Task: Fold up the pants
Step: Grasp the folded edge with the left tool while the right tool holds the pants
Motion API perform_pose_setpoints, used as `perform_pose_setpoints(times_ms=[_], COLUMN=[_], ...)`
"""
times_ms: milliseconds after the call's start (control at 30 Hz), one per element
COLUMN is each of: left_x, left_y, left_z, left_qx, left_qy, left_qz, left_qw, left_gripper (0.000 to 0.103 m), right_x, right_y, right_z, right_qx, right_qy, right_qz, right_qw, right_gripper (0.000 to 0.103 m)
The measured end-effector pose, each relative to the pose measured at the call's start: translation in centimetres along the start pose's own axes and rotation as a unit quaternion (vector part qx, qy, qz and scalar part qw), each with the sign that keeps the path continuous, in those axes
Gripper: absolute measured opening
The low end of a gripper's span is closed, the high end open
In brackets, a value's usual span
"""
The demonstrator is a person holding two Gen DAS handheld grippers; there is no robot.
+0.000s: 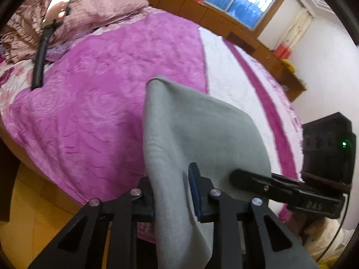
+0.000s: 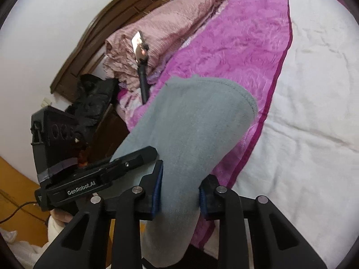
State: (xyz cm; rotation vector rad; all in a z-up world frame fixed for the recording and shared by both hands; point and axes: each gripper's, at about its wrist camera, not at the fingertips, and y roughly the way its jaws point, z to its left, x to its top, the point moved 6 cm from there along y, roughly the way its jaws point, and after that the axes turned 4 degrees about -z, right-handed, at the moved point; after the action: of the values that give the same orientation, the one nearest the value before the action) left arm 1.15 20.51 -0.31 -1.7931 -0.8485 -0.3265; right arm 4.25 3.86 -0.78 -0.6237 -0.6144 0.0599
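The grey pants (image 1: 197,130) hang in the air above the bed, held by both grippers. In the left wrist view my left gripper (image 1: 172,192) is shut on one edge of the cloth, which drapes down between its blue-padded fingers. My right gripper (image 1: 269,186) shows at the right, clamped on the same piece of cloth. In the right wrist view my right gripper (image 2: 179,192) is shut on the grey pants (image 2: 193,123), whose hemmed end curls up ahead. My left gripper (image 2: 134,159) grips the cloth at the left.
A bed with a magenta quilt (image 1: 101,85) and a white blanket (image 2: 314,112) lies below. A pinkish pillow (image 1: 89,6) with a phone on a black stand (image 1: 51,22) sits at the head. A dark cabinet (image 1: 327,143) stands beside the bed. The floor (image 1: 27,213) is yellow wood.
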Motion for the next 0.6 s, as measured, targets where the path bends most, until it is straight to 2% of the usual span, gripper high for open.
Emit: perform_pose_setpoints(times_ms=[133, 300, 600], left_x=[0.4, 1.1, 4.4], left_y=[-0.2, 1.0, 6.9], left_z=[-3.7, -8.0, -17.6], left_qx=[-0.013, -0.034, -0.062], left_qy=[0.035, 0.065, 0.131], left_qz=[-0.006, -0.005, -0.015], left_qw=[0.9993, 0.9973, 0.9894], left_gripper=[0.025, 0.025, 0.025], right_x=[0.6, 1.8, 6.6], right_y=[-3.1, -7.1, -14.0], right_z=[0.1, -1.4, -7.3], right_qx=[0.014, -0.005, -0.055], right_qy=[-0.007, -0.027, -0.052], right_qz=[-0.021, -0.041, -0.078], right_qw=[1.0, 0.999, 0.994], right_gripper=[0.019, 0.019, 0.019])
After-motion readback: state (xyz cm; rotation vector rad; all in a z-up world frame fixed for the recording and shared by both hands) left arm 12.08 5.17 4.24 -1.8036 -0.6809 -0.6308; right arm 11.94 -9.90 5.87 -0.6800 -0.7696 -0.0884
